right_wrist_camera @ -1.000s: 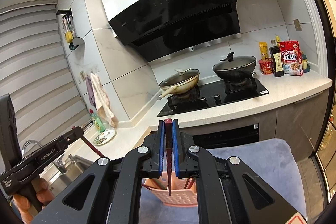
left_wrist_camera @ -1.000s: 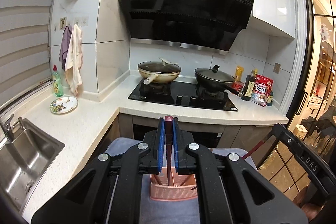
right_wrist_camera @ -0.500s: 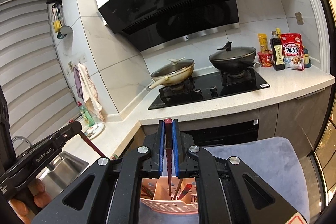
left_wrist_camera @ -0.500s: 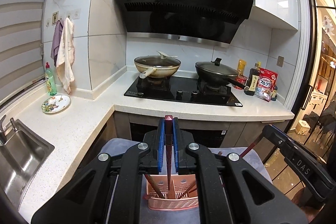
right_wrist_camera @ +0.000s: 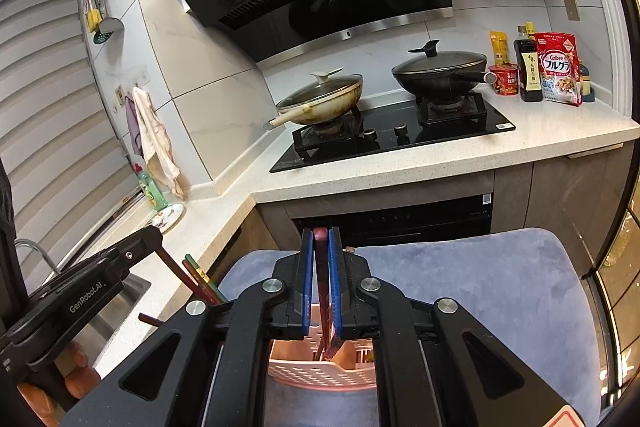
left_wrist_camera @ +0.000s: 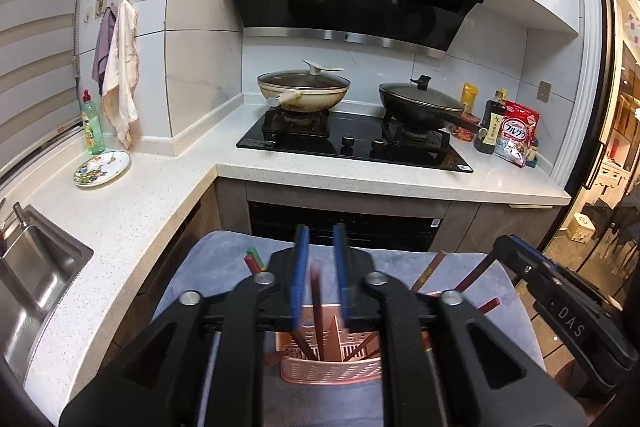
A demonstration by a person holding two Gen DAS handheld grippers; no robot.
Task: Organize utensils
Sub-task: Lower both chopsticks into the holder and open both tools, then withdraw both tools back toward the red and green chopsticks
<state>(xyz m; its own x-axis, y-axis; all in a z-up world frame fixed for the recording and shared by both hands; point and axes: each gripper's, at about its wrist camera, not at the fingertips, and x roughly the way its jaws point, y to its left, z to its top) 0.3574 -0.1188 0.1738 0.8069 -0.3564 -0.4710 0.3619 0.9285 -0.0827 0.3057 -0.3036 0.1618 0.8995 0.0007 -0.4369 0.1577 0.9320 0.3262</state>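
A pink perforated utensil holder (left_wrist_camera: pixel 330 367) stands on a blue-grey cushioned stool (left_wrist_camera: pixel 224 267), with several dark red chopsticks leaning in it. My left gripper (left_wrist_camera: pixel 319 239) is open above the holder; a dark red chopstick (left_wrist_camera: pixel 317 307), blurred, stands free between its blue pads with its lower end in the holder. My right gripper (right_wrist_camera: pixel 321 239) is shut on another dark red chopstick (right_wrist_camera: pixel 323 299) whose lower end reaches into the holder (right_wrist_camera: pixel 320 375). Each gripper shows at the edge of the other's view.
A white speckled L-shaped counter (left_wrist_camera: pixel 120 203) carries a black hob with a cream pan (left_wrist_camera: pixel 303 93) and a black wok (left_wrist_camera: pixel 420 103), bottles and a cereal bag at right, a plate (left_wrist_camera: pixel 102 169) and a sink (left_wrist_camera: pixel 28 267) at left.
Both grippers have come down toward the holder. My left gripper has opened and let go of its chopstick, which is dropping into the holder. The right gripper stays shut on its chopstick.
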